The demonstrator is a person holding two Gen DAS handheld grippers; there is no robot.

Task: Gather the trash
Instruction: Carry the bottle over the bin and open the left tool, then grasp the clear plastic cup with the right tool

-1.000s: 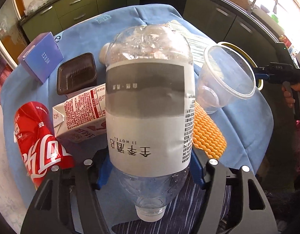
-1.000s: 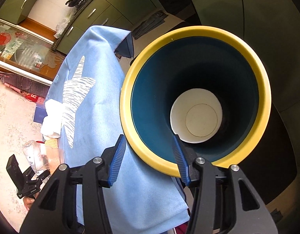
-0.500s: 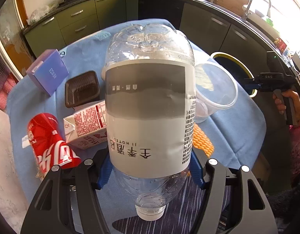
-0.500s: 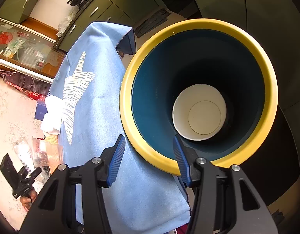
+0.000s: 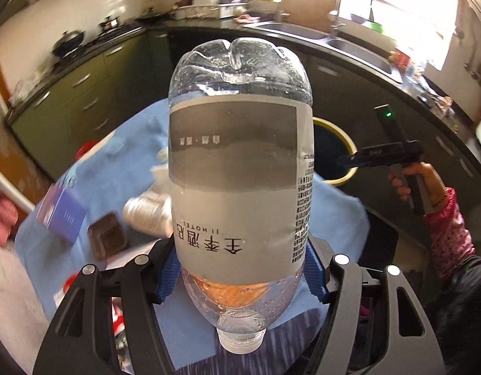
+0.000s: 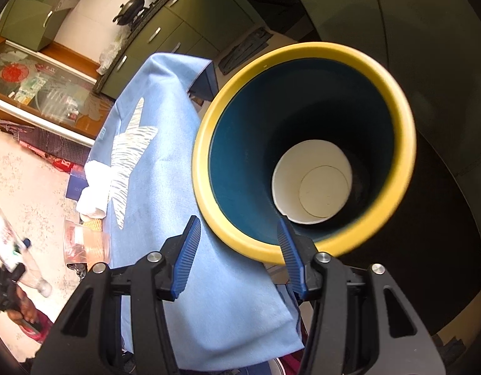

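Kitchen | left tongs (image 5: 240, 278) clamp bottle (image 5: 240, 168) cap-down | right tongs (image 6: 240, 250) straddle bin rim (image 6: 240, 243)

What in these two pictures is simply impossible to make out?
- Left wrist view: the clear plastic water bottle in the left gripper hides the middle of the blue-clothed table; the purple box is motion-blurred.
- Right wrist view: the floor of the yellow-rimmed blue bin is covered by a white paper cup and shadow.
- Right gripper: contact with the rim is unclear.
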